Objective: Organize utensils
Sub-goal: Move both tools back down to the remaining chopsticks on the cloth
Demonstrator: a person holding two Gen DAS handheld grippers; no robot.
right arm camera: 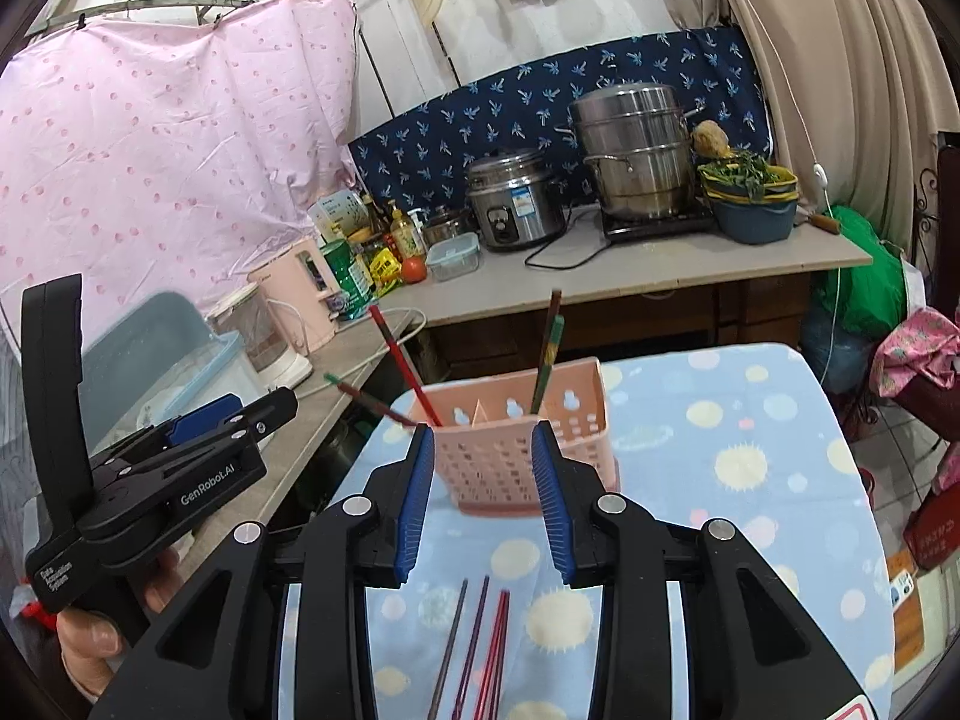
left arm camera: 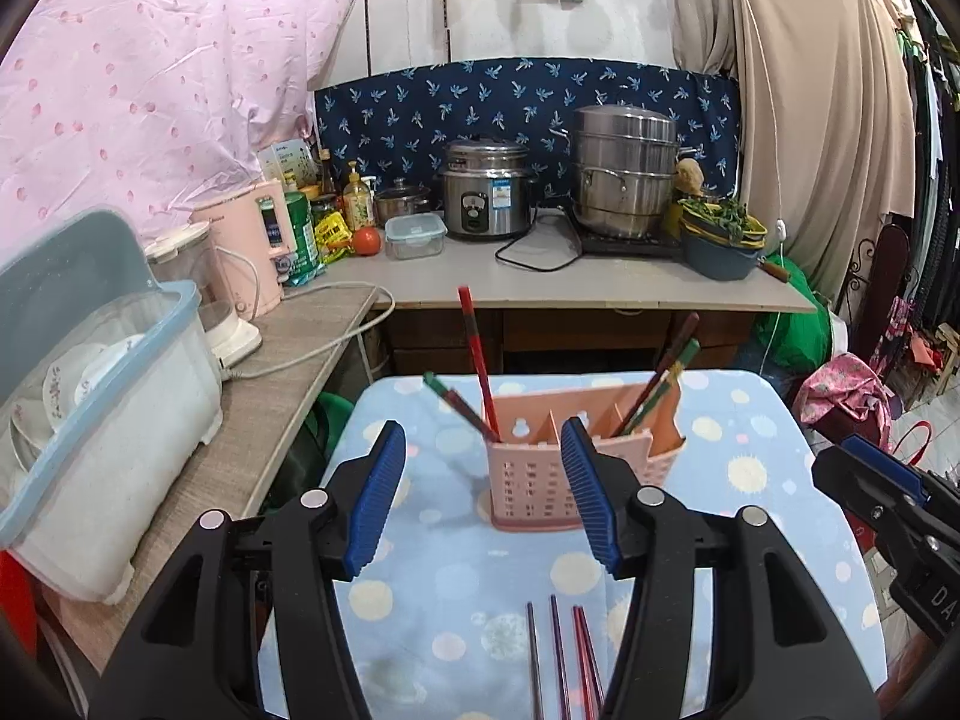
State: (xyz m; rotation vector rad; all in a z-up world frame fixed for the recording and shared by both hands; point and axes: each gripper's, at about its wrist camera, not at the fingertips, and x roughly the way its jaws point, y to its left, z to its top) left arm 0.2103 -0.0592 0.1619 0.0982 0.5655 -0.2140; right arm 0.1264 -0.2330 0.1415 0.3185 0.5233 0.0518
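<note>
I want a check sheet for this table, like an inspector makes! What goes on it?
Surface: blue spotted tablecloth, small table.
Job's things: pink utensil holder upright, several chopsticks inside; loose chopsticks lying flat in front.
Clutter: nothing seen on the cloth.
Grippers: left gripper open, empty; right gripper open, empty.
Cables: black cord on the counter; white cord on the side shelf.
Surroundings: rice cooker, steamer pot, dish box.

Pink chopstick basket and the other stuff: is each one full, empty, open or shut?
Pink utensil holder: upright, some chopsticks standing inside.
Loose chopsticks: lying flat on the dotted cloth.
Left gripper: open, empty.
Right gripper: open, empty.
Rice cooker: lid on.
Steamer pot: lid on.
</note>
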